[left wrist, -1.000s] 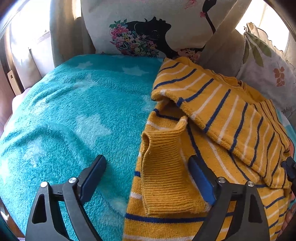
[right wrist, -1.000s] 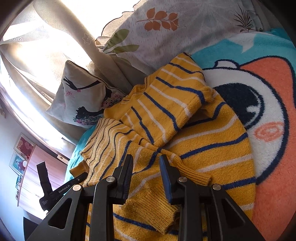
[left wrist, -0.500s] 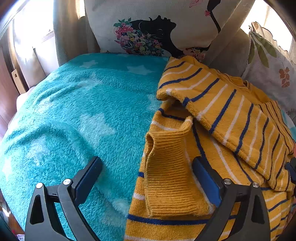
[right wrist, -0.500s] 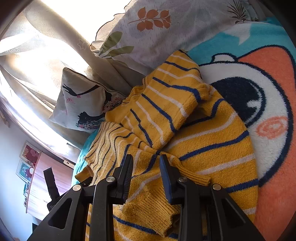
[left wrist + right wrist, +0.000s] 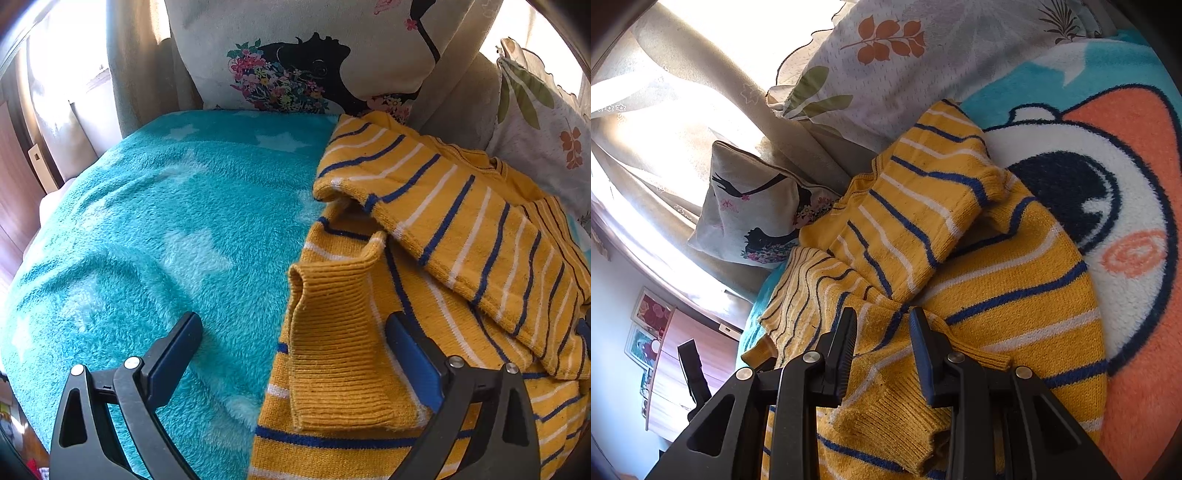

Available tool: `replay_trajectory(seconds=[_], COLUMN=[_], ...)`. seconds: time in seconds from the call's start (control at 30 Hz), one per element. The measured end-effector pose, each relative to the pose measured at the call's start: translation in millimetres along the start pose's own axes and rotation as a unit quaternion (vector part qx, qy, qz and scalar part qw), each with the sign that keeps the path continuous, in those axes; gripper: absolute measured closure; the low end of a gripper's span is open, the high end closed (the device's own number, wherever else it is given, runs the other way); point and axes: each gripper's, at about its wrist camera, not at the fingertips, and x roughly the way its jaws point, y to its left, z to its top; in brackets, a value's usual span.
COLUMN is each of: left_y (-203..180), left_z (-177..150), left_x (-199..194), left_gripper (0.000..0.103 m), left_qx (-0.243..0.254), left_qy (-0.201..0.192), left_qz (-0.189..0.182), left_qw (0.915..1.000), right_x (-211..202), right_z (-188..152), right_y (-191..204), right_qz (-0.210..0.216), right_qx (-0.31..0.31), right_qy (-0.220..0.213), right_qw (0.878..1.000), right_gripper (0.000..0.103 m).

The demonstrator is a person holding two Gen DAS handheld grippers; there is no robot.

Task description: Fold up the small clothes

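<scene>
A small yellow sweater (image 5: pixel 436 258) with blue and white stripes lies on a fleece blanket (image 5: pixel 155 229), both sleeves folded in over the body. It also shows in the right wrist view (image 5: pixel 997 280). My left gripper (image 5: pixel 295 336) is wide open and empty; a ribbed cuff (image 5: pixel 332 347) lies between its fingers, untouched. My right gripper (image 5: pixel 882 332) has its jaws partly closed over a sleeve fold (image 5: pixel 886 325) of the sweater; I cannot tell whether they pinch it. The other gripper (image 5: pixel 692 369) shows at the far left of that view.
A printed cushion (image 5: pixel 314 55) stands behind the sweater, and a leaf-print pillow (image 5: pixel 923 62) lies to its right. Curtains (image 5: pixel 683 122) hang behind them. The blanket has a turquoise star part and an orange, white and navy cartoon part (image 5: pixel 1126 206).
The left gripper has drawn back and down slightly, so the cushion sits lower in its view. The right gripper has shifted slightly; its jaw gap is unchanged. The sweater has not moved.
</scene>
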Motion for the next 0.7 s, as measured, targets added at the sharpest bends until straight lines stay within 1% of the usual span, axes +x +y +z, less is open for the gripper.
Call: replay_trajectory(seconds=[0.7], left_y=[1.7], left_z=[0.3], left_x=[2.1], left_gripper=[0.002], left_qx=[-0.006], left_qy=[0.004], left_qz=[-0.006], left_qw=[1.0], right_x=[0.6], right_z=[1.4], right_y=[-2.1], right_qz=[0.0], right_qx=[0.003], right_qy=[0.0], right_qw=[1.0], right_gripper=[0.072])
